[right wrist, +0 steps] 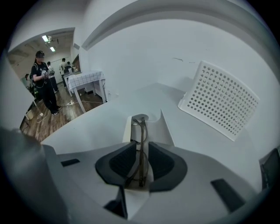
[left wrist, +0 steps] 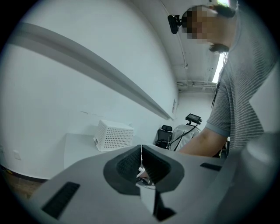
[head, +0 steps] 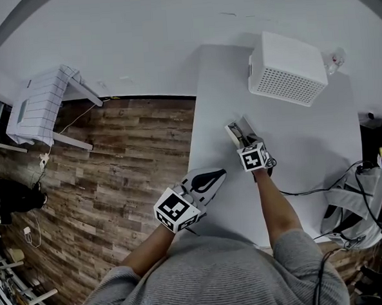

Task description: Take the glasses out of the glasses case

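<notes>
An open white glasses case lies on the white table, in the middle. Folded thin brown glasses stand inside the case. My right gripper points steeply down into the case. Its jaws straddle the glasses: the left pad is at the frame and a thin gap shows on the right. My left gripper hovers level at the table's left edge, well short of the case, shut with nothing in it.
A white perforated box stands at the table's far right corner. Cables and a grey bag lie by the table's right side. Left of the table are wood floor and a small cloth-covered table. People stand far off.
</notes>
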### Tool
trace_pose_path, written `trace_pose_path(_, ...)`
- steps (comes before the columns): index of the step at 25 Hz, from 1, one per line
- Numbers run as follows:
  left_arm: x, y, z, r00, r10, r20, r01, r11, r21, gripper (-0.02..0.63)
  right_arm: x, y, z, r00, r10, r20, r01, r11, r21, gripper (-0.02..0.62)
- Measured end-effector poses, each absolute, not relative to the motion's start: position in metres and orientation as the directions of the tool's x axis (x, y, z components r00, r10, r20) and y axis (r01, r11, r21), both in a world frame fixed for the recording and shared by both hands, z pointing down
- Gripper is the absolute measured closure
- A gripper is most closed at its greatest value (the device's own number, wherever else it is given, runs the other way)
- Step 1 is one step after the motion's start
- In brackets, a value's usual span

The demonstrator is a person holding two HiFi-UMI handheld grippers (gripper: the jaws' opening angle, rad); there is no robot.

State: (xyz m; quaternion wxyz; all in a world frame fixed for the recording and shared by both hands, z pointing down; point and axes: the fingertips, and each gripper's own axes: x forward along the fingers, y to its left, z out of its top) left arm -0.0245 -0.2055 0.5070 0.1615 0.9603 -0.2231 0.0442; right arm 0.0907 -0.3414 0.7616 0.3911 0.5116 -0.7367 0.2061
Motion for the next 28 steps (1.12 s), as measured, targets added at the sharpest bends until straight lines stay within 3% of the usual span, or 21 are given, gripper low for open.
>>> trace_pose_path(17, -0.024, -0.21, 0.511, 0.898, -0.411, 0.156, -0.439, -0.85, 0.291, 0.592, 0.093, -0.344, 0.781, -0.121, -0.546, 0.829, -0.892, 0.426, 0.151, 0.558)
trace_pose_path(28, -0.025, -0.21, 0.511, 0.899, -0.41, 0.156, -0.438, -0.85, 0.292, 0.592, 0.093, -0.346, 0.777, -0.12, -0.55, 0.826, -0.889, 0.43, 0.157, 0.561)
